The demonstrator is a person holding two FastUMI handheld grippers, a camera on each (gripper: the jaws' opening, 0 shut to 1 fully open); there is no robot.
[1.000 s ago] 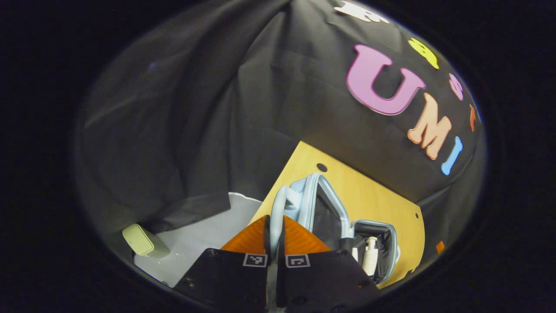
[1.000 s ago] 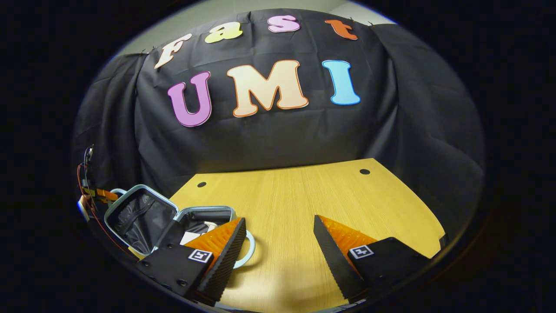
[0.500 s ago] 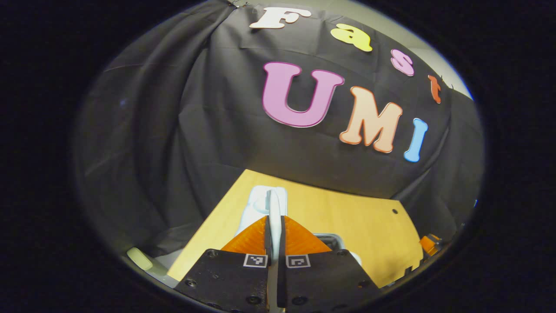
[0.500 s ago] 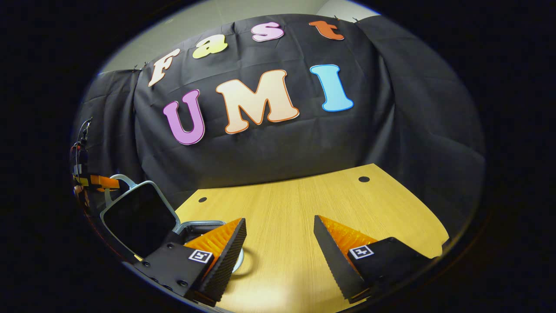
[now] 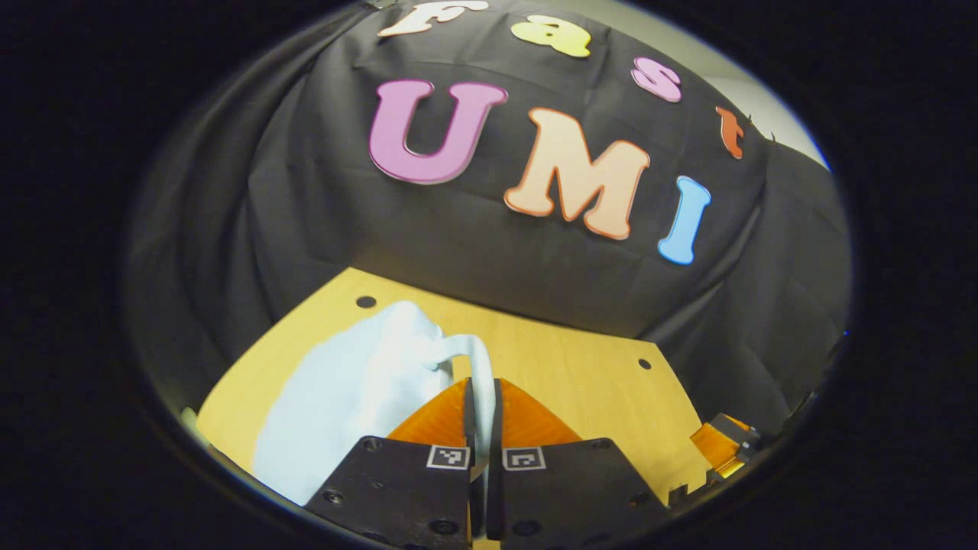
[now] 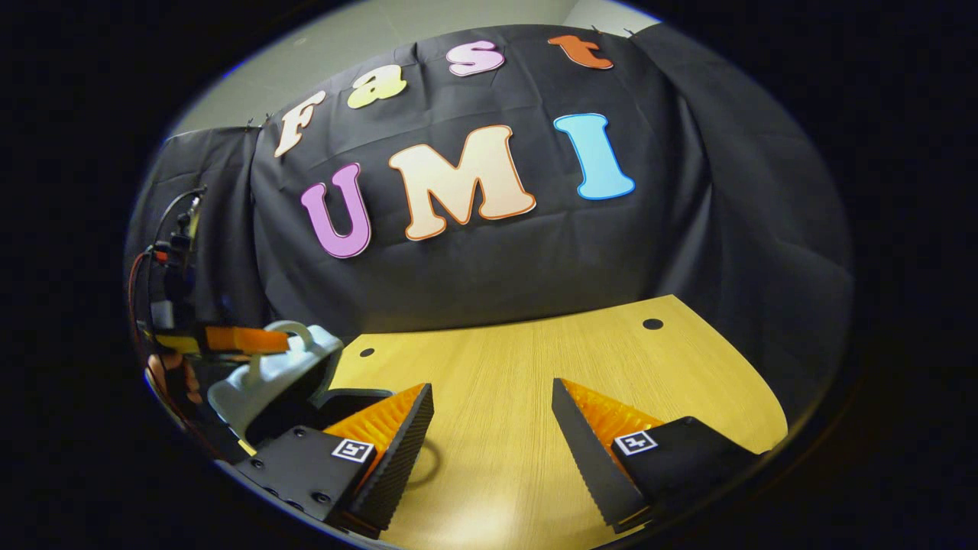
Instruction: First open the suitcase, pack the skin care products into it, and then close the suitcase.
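**Lid Held by Its Handle, Partway Down**

The left tongs [image 5: 482, 397] were squeezed tight on the thin handle [image 5: 480, 359] of the pale blue suitcase [image 5: 359, 389]. The lid looked like a hard, smooth shell, so it would likely keep its shape but slip if pinched on its round top. The handle looked like the best place to hold. In the right gripper view the lid [image 6: 267, 370] leaned over the dark bottom half, not quite shut. What was inside could not be seen. The right tongs [image 6: 493, 405] stood wide apart, holding nothing, just beside the case. Past them lay the bare wooden desk [image 6: 581, 344].
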